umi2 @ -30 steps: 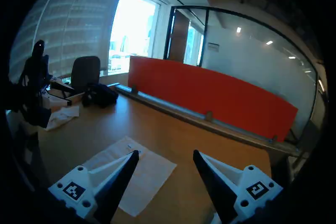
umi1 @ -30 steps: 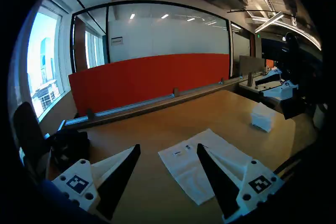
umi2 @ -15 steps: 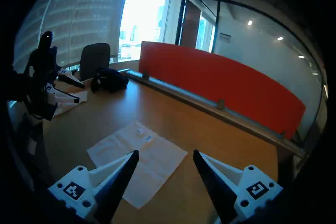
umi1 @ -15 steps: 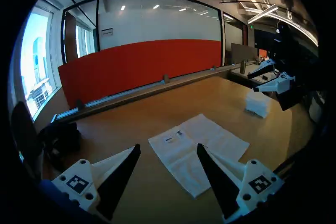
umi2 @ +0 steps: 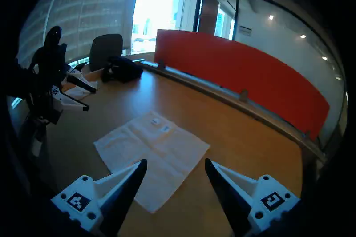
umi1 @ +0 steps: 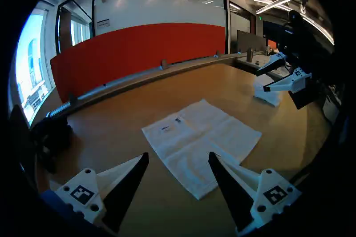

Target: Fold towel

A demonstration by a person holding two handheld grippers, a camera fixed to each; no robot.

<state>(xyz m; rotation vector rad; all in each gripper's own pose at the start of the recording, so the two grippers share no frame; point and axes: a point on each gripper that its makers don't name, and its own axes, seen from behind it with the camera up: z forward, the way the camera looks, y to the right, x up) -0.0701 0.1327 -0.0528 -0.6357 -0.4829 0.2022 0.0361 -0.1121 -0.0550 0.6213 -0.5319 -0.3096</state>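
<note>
A white towel (umi1: pixel 202 141) lies spread flat on the wooden table (umi1: pixel 120 121), a small label near its far edge. In the left gripper view my left gripper (umi1: pixel 178 154) hovers open above the towel's near side, nothing between its fingers. The right gripper (umi1: pixel 285 79) shows far off at the right, open, held by a person in dark clothes. In the right gripper view the towel (umi2: pixel 151 148) lies just ahead of my open right gripper (umi2: pixel 175 161). The left gripper (umi2: pixel 71 90) stands open at the far left, above the table.
A red divider (umi1: pixel 133 54) with a metal rail runs along the table's far side. A black bag (umi2: pixel 122 69) and a chair (umi2: pixel 104 50) sit by the window. Small folded white cloths lie at the table's ends (umi1: pixel 267 94) (umi2: pixel 80 92).
Both cameras have tipped down and come closer to the towel, which now looks larger and nearer to the fingers. Both grippers stay open.
</note>
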